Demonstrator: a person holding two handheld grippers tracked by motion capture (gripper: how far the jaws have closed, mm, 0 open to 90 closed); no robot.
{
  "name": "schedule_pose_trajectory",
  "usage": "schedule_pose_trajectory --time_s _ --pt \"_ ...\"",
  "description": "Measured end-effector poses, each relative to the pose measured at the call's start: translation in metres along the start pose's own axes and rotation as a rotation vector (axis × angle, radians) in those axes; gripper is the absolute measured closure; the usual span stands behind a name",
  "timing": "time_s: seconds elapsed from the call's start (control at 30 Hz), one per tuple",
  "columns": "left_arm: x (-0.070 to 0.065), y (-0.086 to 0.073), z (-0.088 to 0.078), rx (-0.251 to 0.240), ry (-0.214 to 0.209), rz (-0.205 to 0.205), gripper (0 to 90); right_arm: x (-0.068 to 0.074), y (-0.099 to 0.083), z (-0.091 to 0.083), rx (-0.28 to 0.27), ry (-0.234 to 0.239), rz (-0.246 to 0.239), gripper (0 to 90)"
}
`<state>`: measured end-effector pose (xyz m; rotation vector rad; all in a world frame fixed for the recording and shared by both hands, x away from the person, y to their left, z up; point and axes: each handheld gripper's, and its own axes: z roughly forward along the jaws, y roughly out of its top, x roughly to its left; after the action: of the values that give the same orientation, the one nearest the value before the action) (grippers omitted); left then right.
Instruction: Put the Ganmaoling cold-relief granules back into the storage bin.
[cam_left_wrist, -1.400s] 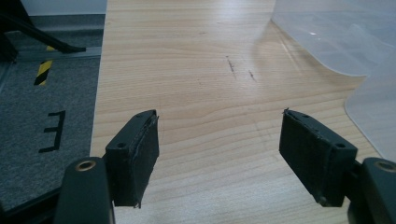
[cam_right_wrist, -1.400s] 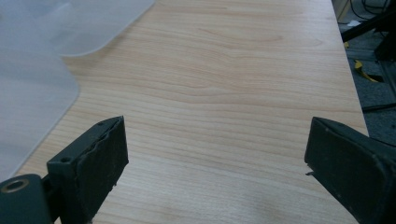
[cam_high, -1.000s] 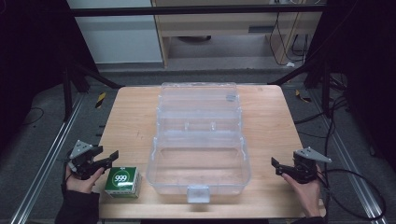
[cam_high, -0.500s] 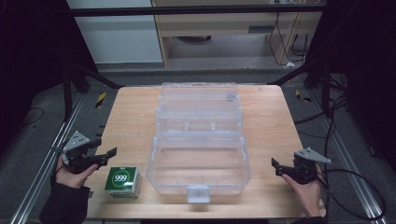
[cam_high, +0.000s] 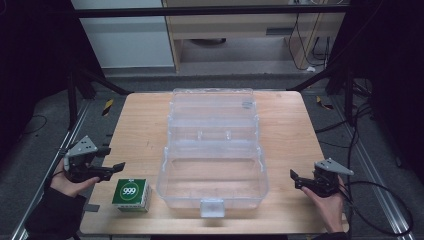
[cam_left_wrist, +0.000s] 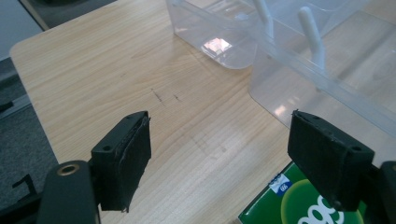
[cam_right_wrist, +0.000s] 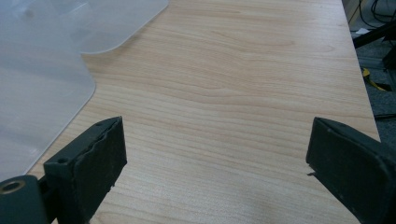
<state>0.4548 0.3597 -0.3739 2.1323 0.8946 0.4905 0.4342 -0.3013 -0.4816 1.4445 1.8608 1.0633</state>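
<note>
So the left gripper (cam_high: 119, 166) hangs just above and behind the green box (cam_high: 131, 194) with 999 on it, jaws parted with nothing but bare wood between them. They've just been opening. In the left gripper view the box's corner (cam_left_wrist: 299, 205) peeks in right under the right-hand pad (cam_left_wrist: 327, 158), so it's below and a bit off to one side of the gap, not centred in it at all.

The right gripper (cam_high: 293, 179) sits low over the table (cam_high: 295, 120) on the other side, jaws spread wide and empty, with the clear plastic case (cam_high: 215, 180) off past its left pad (cam_right_wrist: 95, 158).

What I'd worry about, guessing the box is meant to go into that open case:

- The gap on the left one looks narrow next to the box. Come down like that and a pad probably lands on top of the carton and shoves it or dents it instead of straddling it.
- Since the box is offset toward one pad, closing from here could just nudge it sideways across the wood, maybe into the case wall just beyond it.
- It's a light cardboard thing, so squeezing hard on the corners would likely crush it.
- The case rim stands taller than the box, so a low carry could clip it.
</note>
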Motion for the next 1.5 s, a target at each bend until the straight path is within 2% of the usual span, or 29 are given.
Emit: schedule_pose_trajectory --time_s 0.1,0.4,0.43,0.5,0.53,0.6,0.73,0.8,0.87,0.9,0.93,0.97,1.03,1.13,1.23,1.4,1.5 --pt "-0.002 0.005 -0.002 0.026 -0.011 0.043 20.6 0.000 0.000 0.000 0.004 0.004 -0.002 4.8" --pt "-0.011 0.017 -0.008 0.096 -0.081 0.161 18.9 0.001 0.000 0.000 0.007 0.006 -0.006 4.6" --pt "-0.011 0.017 -0.008 0.096 -0.081 0.161 18.5 0.001 0.000 0.000 0.007 0.006 -0.006 4.6" --pt "-0.014 0.018 -0.008 0.124 -0.107 0.196 17.6 0.001 -0.001 0.000 0.008 0.007 -0.009 4.6" --pt "-0.014 0.018 -0.008 0.124 -0.107 0.196 17.4 0.001 -0.001 0.001 0.006 0.004 -0.018 4.6" --pt "-0.017 0.018 -0.008 0.145 -0.124 0.228 16.8 0.001 -0.001 0.001 0.006 0.005 -0.021 4.6" --pt "-0.020 0.019 -0.006 0.164 -0.138 0.258 15.5 0.001 -0.001 0.001 0.006 0.006 -0.027 4.5" --pt "-0.022 0.019 -0.005 0.184 -0.150 0.295 14.4 0.001 -0.001 0.001 0.008 0.009 -0.026 4.5" --pt "-0.023 0.019 -0.005 0.191 -0.155 0.305 13.7 0.002 -0.001 0.002 0.011 0.008 -0.026 4.4" --pt "-0.025 0.019 -0.004 0.205 -0.166 0.327 13.1 0.002 -0.001 0.002 0.011 0.009 -0.029 4.3" --pt "-0.025 0.019 -0.004 0.205 -0.166 0.327 13.2 0.002 -0.001 0.002 0.011 0.009 -0.029 4.3" --pt "-0.026 0.018 -0.003 0.225 -0.174 0.348 13.1 0.002 -0.001 0.002 0.016 0.011 -0.028 4.3" --pt "-0.027 0.018 -0.002 0.234 -0.178 0.358 13.3 0.002 -0.002 0.002 0.015 0.011 -0.032 4.2" --pt "-0.030 0.016 0.001 0.277 -0.189 0.403 13.2 0.002 -0.002 0.003 0.021 0.011 -0.037 4.1" --pt "-0.032 0.016 0.004 0.290 -0.197 0.413 13.1 0.002 -0.002 0.003 0.023 0.014 -0.039 4.1" --pt "-0.037 0.016 0.010 0.328 -0.213 0.463 12.8 0.003 -0.003 0.004 0.029 0.015 -0.044 3.9" --pt "-0.039 0.016 0.013 0.342 -0.218 0.472 12.8 0.003 -0.003 0.004 0.035 0.018 -0.045 3.8"
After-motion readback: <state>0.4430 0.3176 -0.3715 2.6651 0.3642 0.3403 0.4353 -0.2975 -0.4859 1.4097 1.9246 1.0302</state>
